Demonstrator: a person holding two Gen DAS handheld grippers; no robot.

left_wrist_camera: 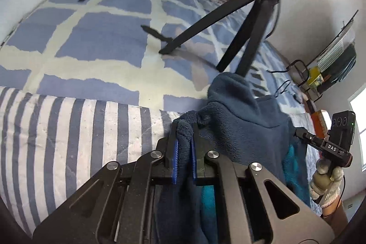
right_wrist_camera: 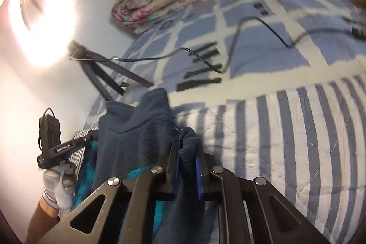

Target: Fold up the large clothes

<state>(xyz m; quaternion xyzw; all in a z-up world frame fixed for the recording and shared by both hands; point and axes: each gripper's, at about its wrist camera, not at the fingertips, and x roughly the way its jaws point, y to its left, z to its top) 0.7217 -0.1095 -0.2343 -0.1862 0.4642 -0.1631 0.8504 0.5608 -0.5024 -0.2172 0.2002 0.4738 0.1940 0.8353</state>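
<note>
Now my left gripper (left_wrist_camera: 184,143) and right gripper (right_wrist_camera: 186,150) each pinch a top corner of the blue fleece (left_wrist_camera: 242,116), which hangs between them just above the striped bed edge (left_wrist_camera: 68,129).

At three o'clock, my right gripper (left_wrist_camera: 297,133) reads "DAS". At nine o'clock, my left gripper (right_wrist_camera: 97,129) reads "GenRobot.AI".

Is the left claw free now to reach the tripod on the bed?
Probably not. The left claw is shut on the blue fleece, which hangs between it and the tripod. It would need to release the fleece first.
</note>
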